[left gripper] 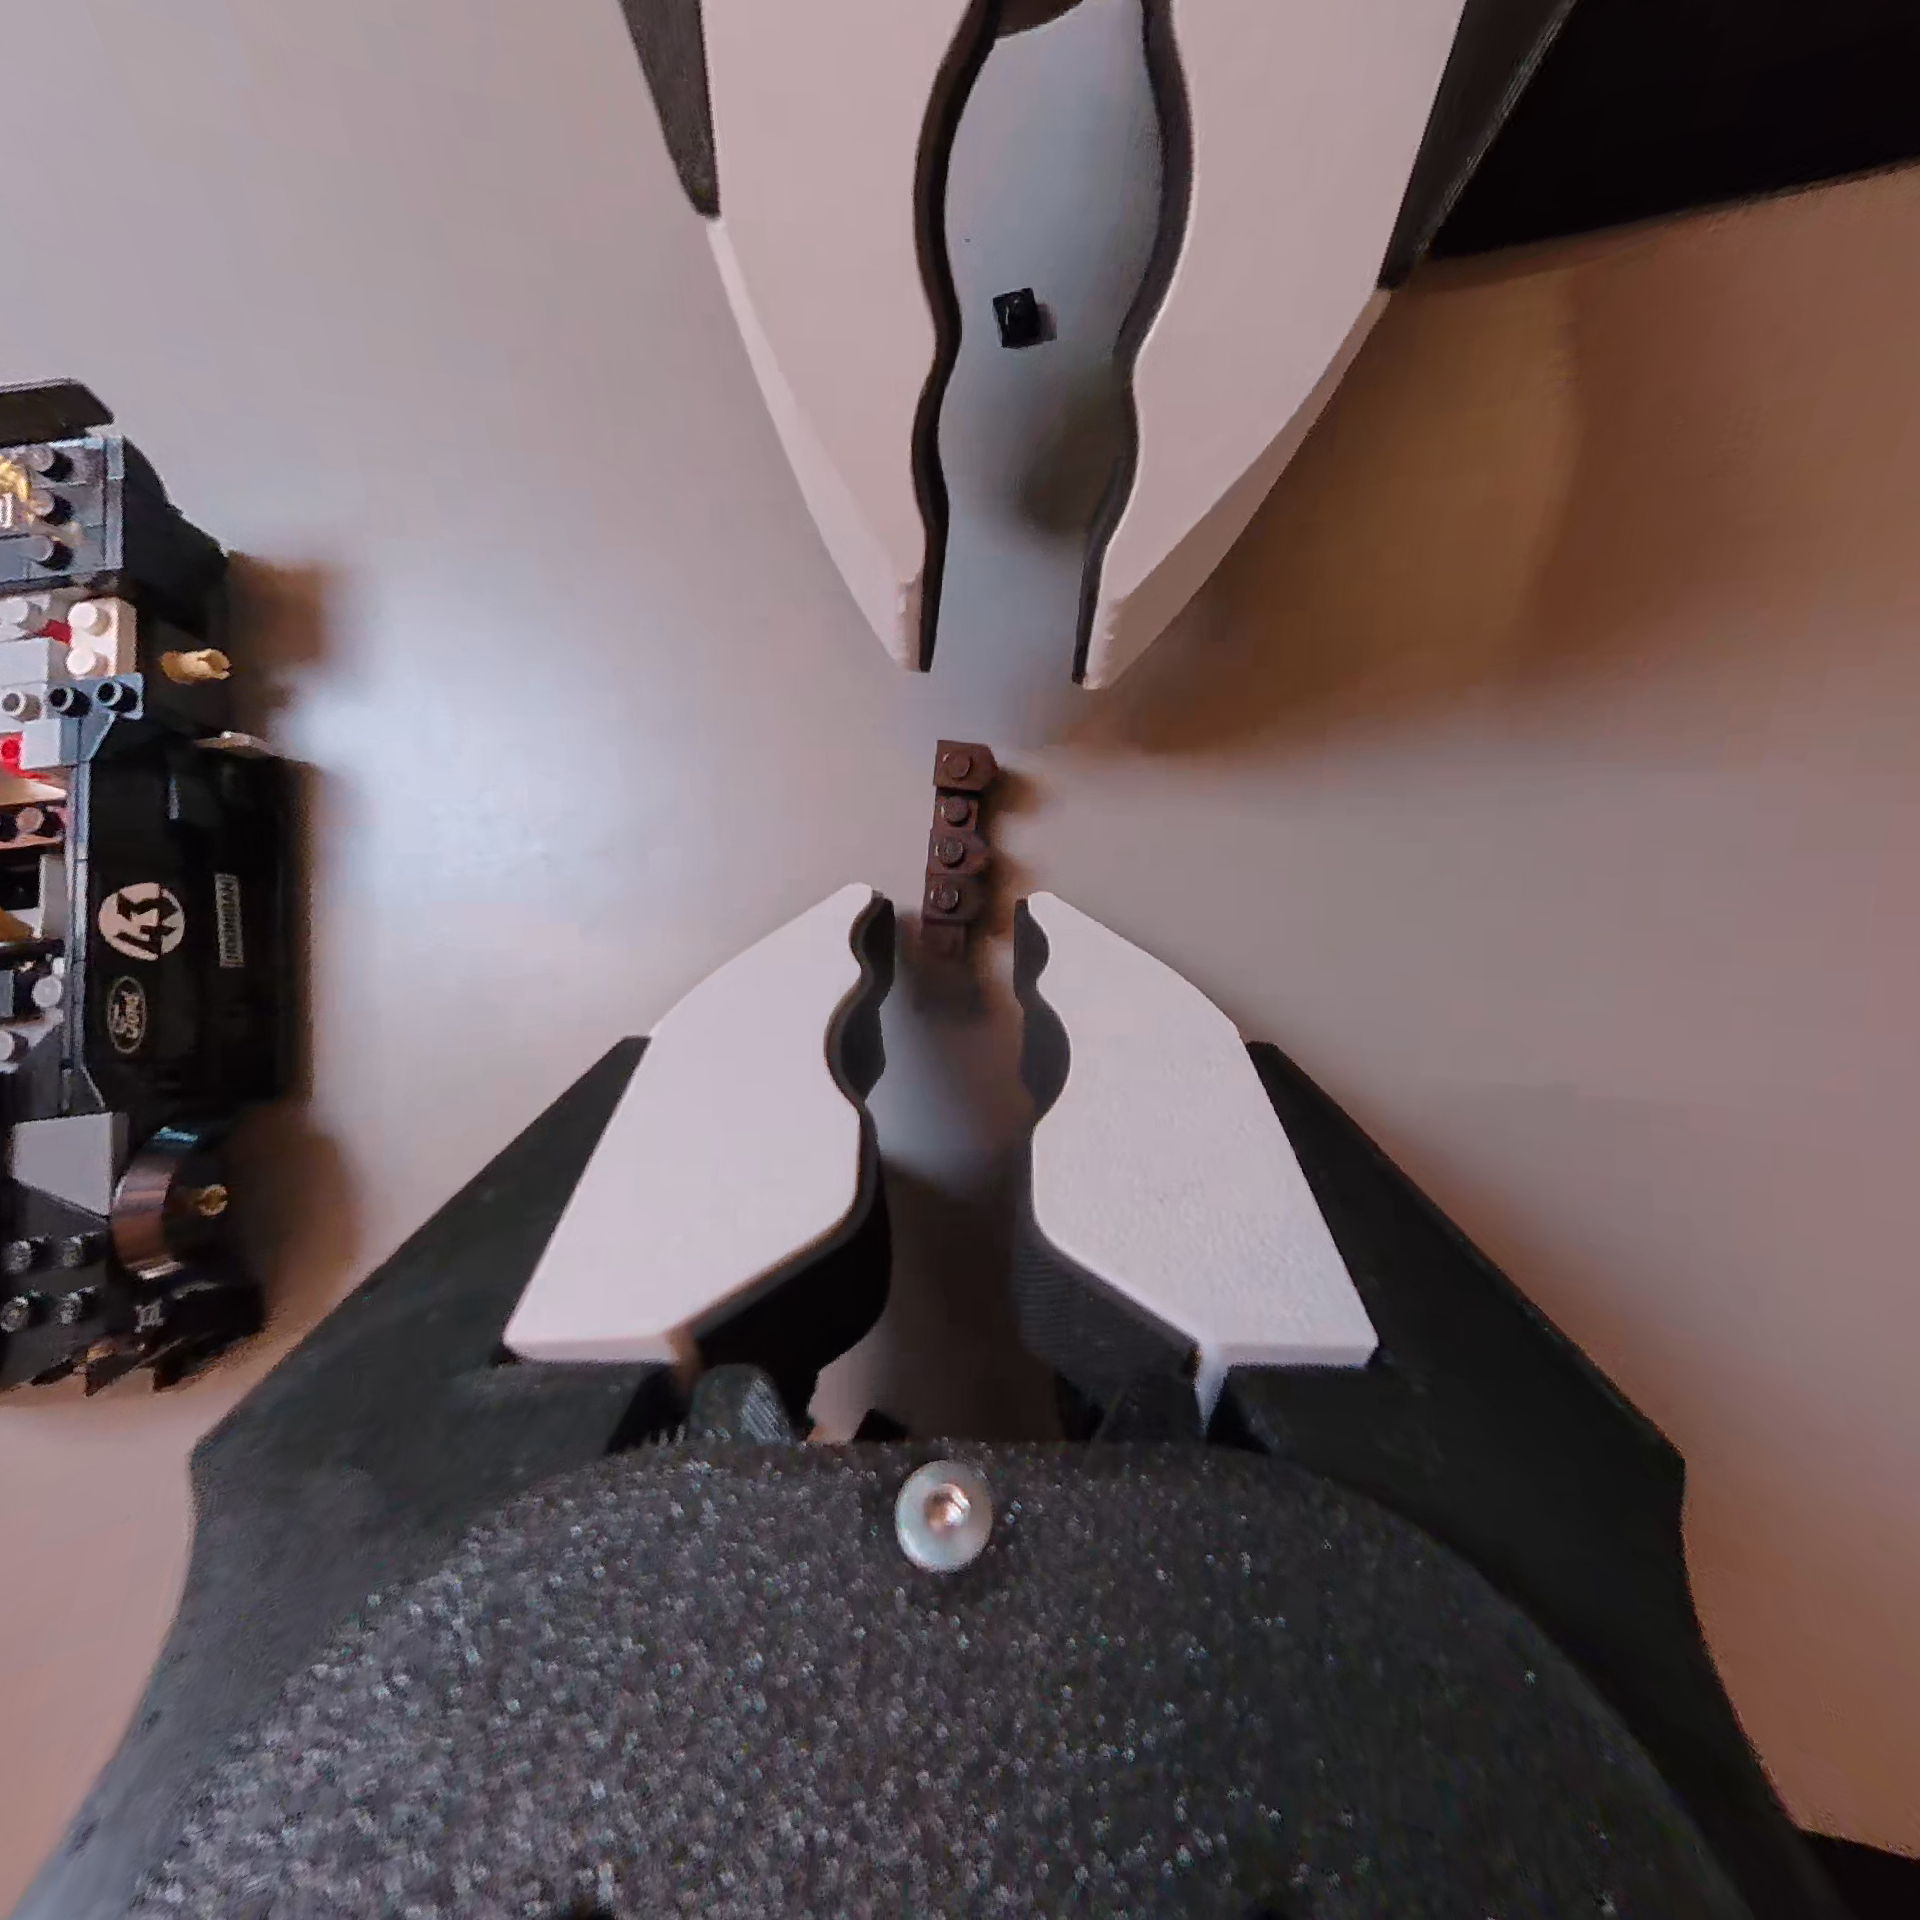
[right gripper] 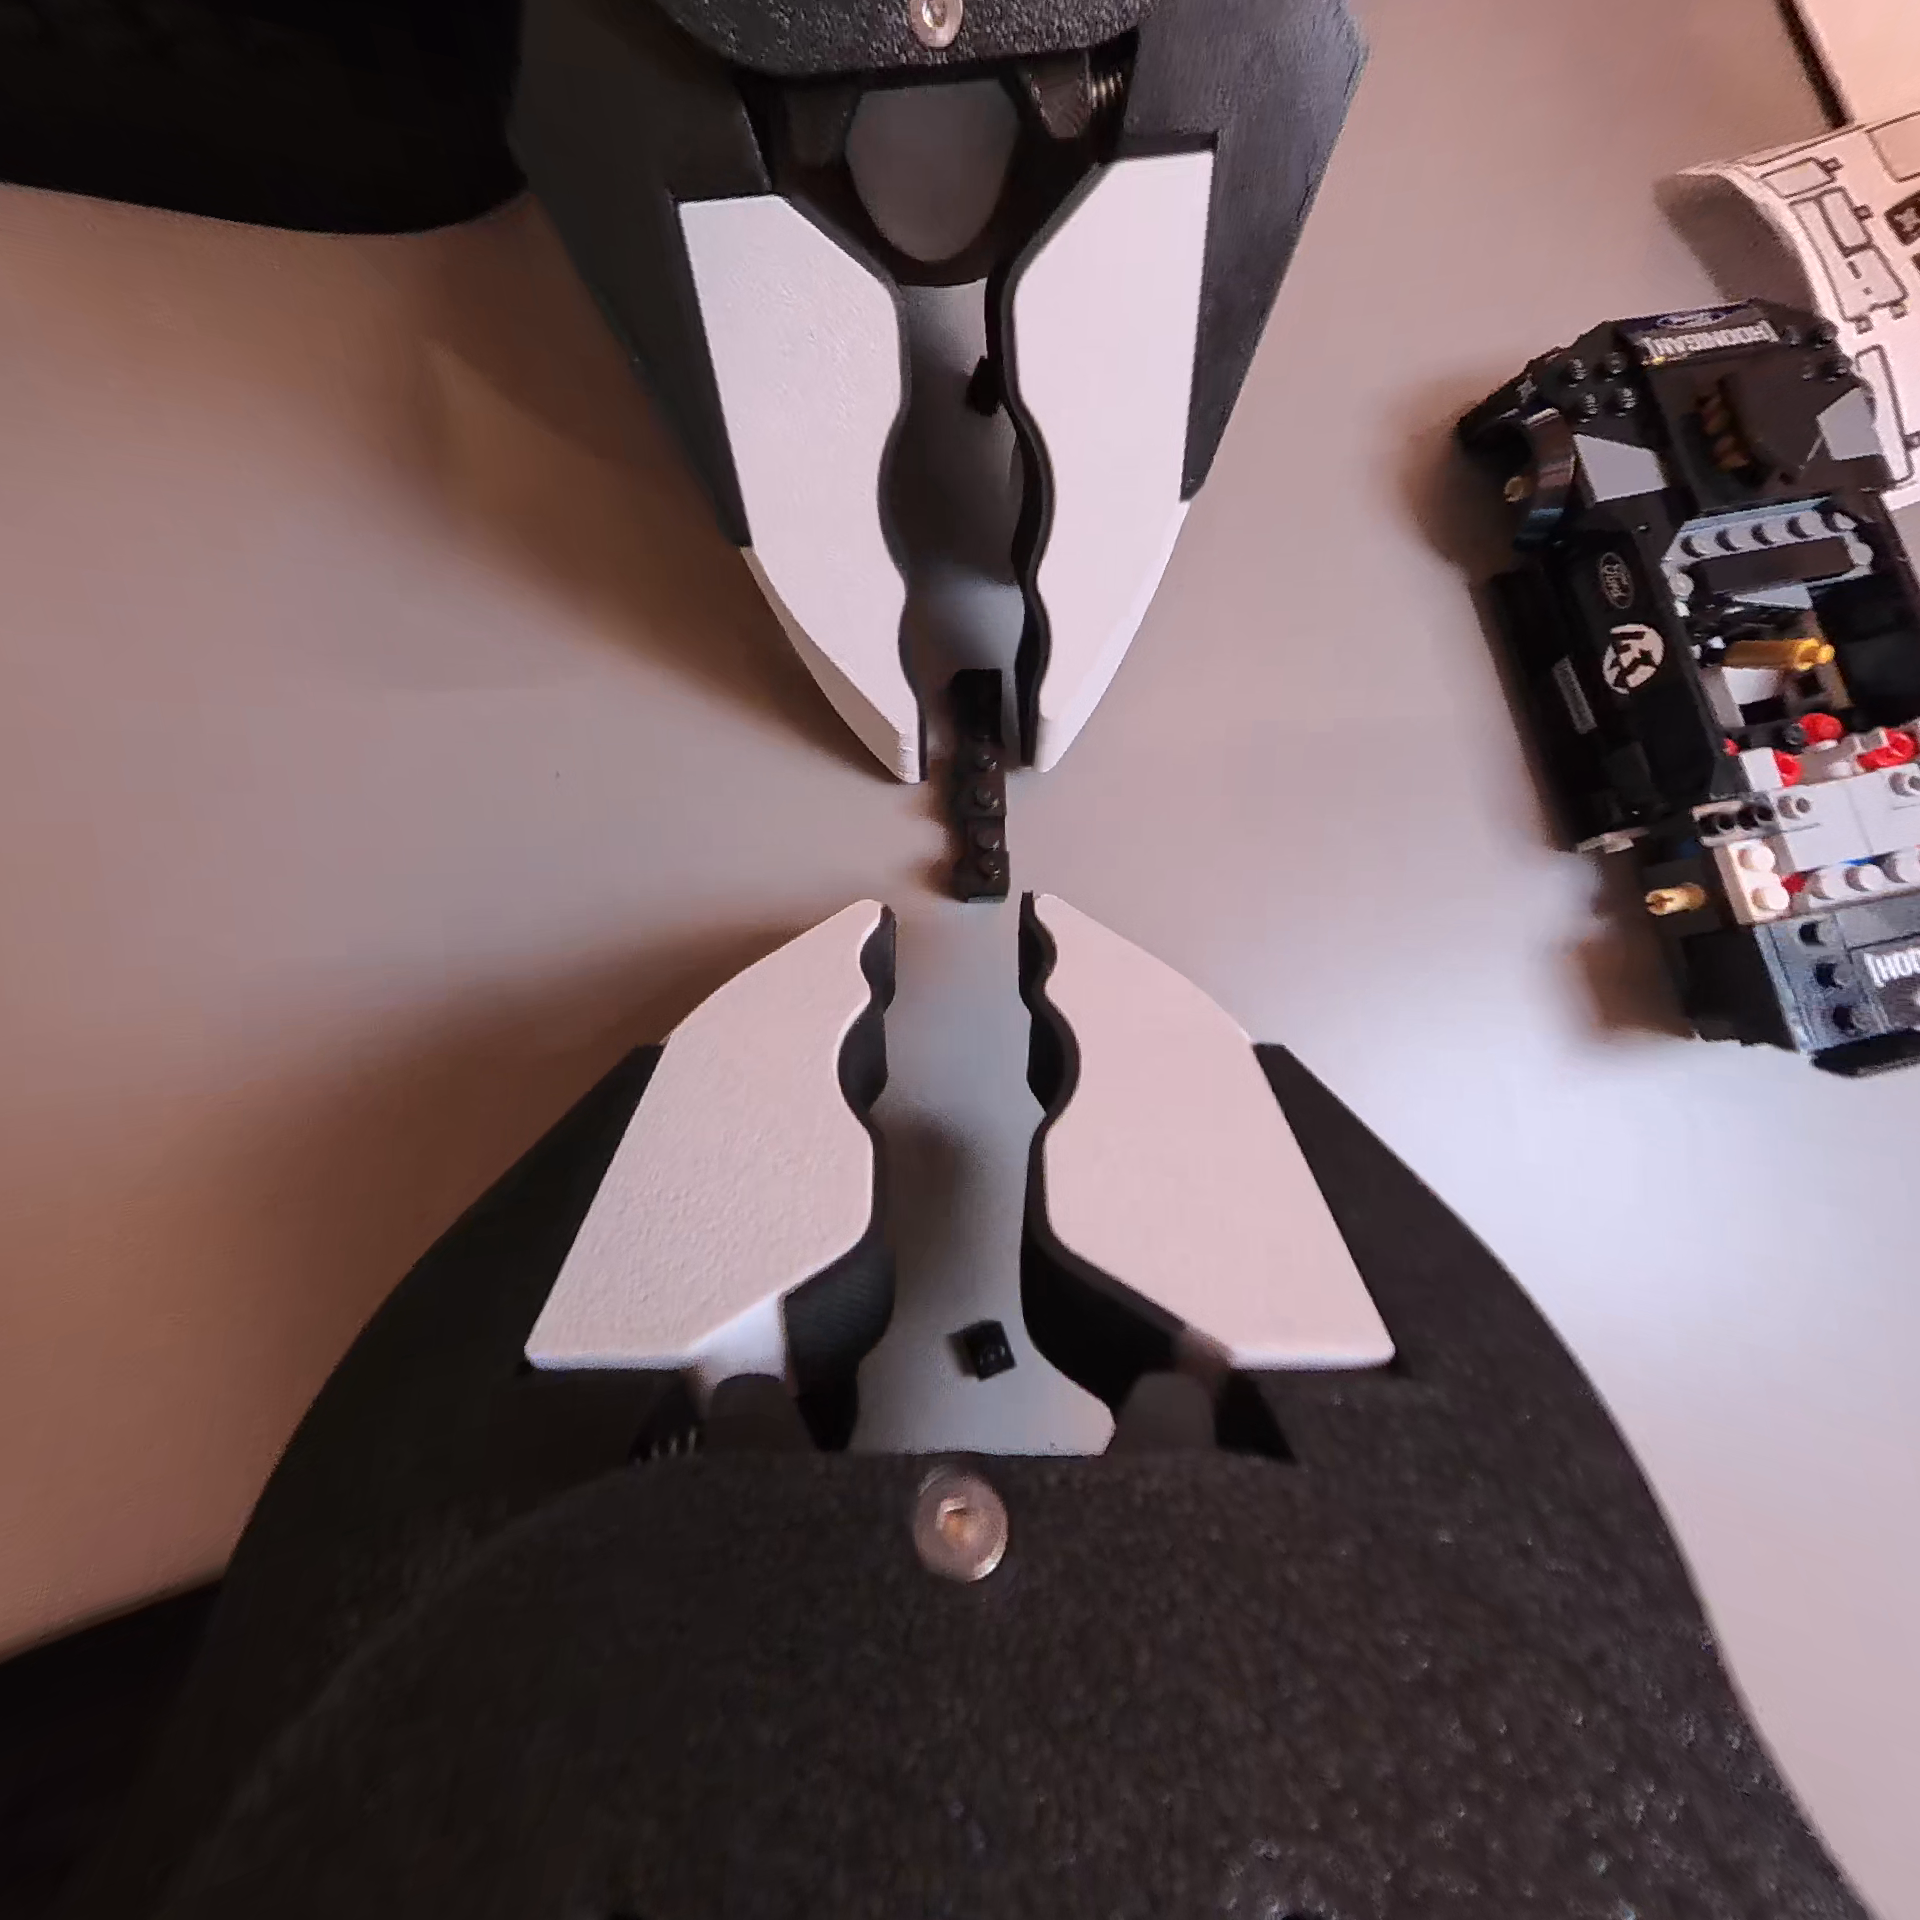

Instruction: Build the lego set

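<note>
The left gripper (left gripper: 954, 906) and the right gripper (right gripper: 956, 909) faced each other tip to tip over the pale table (left gripper: 1455, 831), both with jaws parted and grasping nothing. A narrow dark studded lego strip (left gripper: 958, 842) lay on the table between them, one end between the left fingertips. A small black brick (right gripper: 985, 1354) lay between the right fingers, and the part-built black car (right gripper: 1714, 665) stood well apart.
</note>
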Demonstrator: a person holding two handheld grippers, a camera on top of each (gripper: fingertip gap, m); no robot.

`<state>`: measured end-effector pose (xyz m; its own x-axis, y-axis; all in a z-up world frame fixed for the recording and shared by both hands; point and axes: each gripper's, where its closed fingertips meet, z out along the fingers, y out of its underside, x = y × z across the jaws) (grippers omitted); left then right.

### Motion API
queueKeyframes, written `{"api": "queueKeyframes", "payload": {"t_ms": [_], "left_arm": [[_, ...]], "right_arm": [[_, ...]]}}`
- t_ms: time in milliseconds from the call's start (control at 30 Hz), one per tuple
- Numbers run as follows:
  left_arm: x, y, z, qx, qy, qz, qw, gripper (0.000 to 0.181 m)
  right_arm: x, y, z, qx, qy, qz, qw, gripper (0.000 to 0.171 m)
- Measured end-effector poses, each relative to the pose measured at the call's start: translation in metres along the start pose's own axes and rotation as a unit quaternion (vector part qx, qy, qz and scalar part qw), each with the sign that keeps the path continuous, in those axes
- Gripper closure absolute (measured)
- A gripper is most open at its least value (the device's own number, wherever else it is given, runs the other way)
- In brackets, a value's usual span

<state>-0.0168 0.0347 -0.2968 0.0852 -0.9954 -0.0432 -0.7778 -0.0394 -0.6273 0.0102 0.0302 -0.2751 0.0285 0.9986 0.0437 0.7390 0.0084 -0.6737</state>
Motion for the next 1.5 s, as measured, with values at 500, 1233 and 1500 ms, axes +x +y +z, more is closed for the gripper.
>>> {"api": "queueKeyframes", "payload": {"t_ms": [500,1233,1500], "left_arm": [[0.015,-0.019,-0.028,0.026,0.091,-0.008,0.995,0.17],[0.061,-0.099,-0.101,0.123,0.213,0.044,0.968,0.17],[0.081,-0.104,-0.115,0.17,0.346,-0.019,0.922,0.17]], "right_arm": [[-0.015,-0.032,-0.033,0.093,0.13,-0.172,0.972,0.148],[-0.047,-0.081,-0.092,0.148,0.268,-0.355,0.883,0.157],[-0.067,-0.093,-0.1,0.178,0.239,-0.341,0.892,0.158]]}}
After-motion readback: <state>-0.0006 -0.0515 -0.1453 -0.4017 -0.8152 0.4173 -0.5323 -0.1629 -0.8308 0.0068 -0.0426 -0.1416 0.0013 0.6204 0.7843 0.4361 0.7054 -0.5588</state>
